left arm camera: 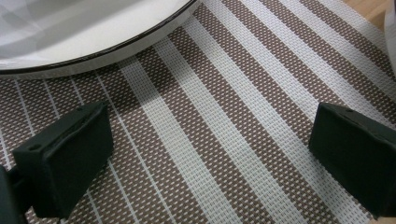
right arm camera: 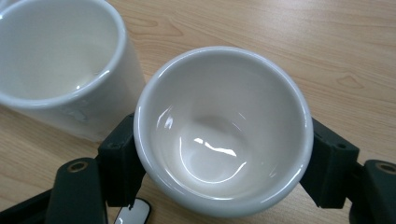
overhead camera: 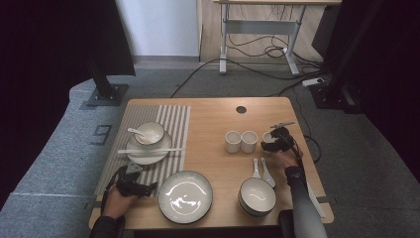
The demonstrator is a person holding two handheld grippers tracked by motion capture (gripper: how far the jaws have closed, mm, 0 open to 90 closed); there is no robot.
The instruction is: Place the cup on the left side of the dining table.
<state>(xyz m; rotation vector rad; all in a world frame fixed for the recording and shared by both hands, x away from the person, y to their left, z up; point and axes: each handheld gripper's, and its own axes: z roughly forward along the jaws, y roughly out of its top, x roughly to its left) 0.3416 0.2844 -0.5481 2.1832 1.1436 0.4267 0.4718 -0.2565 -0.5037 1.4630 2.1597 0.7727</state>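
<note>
Lower left of the high view: left gripper (overhead camera: 132,187) rests on the woven striped placemat (left arm camera: 224,116), jaws wide apart, holding nothing. Right of centre: right gripper (overhead camera: 275,141) has its jaws clamped around a glossy, round white ceramic cup (right arm camera: 224,130), standing on the wood-grain desk (overhead camera: 213,124) beside a cylindrical white cup (right arm camera: 56,65).

The left gripper (left arm camera: 205,154) is seen with its two black jaws set wide apart, nothing held between them. Beneath them a woven placemat (left arm camera: 224,116) with brown and white stripes is spread. At the upper left, the rim of a white plate with a dark edge (left arm camera: 93,42) is seen resting on the mat. A corner of the wooden worktop (left arm camera: 369,9) is visible at the upper right.
</note>
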